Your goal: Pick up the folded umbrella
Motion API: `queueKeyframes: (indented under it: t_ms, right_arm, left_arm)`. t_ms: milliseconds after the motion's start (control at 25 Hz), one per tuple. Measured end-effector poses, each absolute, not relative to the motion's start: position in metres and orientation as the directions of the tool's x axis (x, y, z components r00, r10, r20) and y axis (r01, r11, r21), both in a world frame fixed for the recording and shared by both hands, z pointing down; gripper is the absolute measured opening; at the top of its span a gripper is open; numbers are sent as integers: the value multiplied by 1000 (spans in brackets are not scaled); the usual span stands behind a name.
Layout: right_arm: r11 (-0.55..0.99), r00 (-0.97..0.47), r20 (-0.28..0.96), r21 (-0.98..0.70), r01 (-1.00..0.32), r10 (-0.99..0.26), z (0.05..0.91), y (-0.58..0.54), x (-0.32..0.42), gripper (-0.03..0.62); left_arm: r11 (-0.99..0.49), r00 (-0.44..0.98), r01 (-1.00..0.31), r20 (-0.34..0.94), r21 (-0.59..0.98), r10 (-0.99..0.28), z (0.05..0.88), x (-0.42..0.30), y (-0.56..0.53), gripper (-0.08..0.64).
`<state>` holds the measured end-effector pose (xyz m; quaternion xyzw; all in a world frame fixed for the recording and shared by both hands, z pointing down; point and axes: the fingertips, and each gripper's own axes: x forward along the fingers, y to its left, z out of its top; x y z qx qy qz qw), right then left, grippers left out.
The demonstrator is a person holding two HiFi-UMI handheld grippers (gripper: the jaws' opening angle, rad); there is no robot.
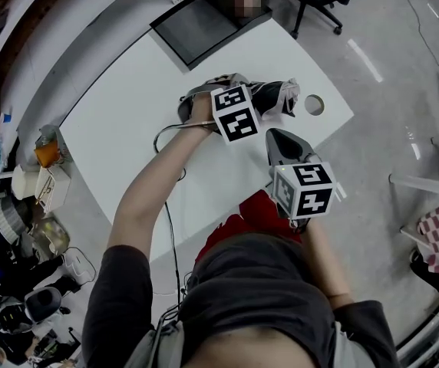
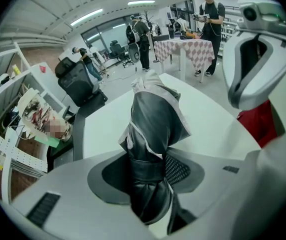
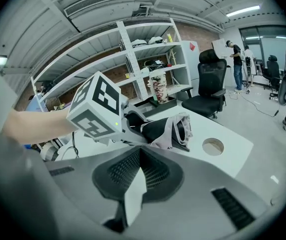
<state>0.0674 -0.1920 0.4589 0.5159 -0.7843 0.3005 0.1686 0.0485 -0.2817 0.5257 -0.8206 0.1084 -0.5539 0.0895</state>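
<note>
The folded umbrella (image 1: pixel 272 96), black with pale trim, is gripped near one end by my left gripper (image 1: pixel 227 90), over the far side of the white table (image 1: pixel 127 129). In the left gripper view the umbrella (image 2: pixel 155 129) runs out from between the pads, which press on its strapped part, and the left gripper (image 2: pixel 150 170) is shut on it. The right gripper view shows the umbrella (image 3: pixel 165 129) lying roughly level close over the tabletop. My right gripper (image 1: pixel 282 141) hovers just right of it, its tips (image 3: pixel 140 151) meeting with nothing between them.
A round hole (image 1: pixel 314 105) sits in the table near its right corner. A dark flat tray (image 1: pixel 200 25) lies at the far edge, a cable (image 1: pixel 166 138) trails on the left. A black office chair (image 3: pixel 210 84) and shelves (image 3: pixel 148 59) stand beyond; several people are further off.
</note>
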Motion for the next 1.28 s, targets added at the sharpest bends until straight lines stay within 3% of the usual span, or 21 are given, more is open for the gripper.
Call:
queueKeyframes:
  t_ms: [560, 1280]
  right_arm:
    - [243, -354, 557, -265, -933, -752, 447, -184, 94, 18]
    - [242, -335, 496, -243, -939, -801, 420, -183, 97, 18]
  left_arm:
    - [-949, 570, -237, 761, -208, -310, 467, 98, -265, 189]
    - [-877, 707, -464, 544, -124, -452, 377, 65, -246, 189]
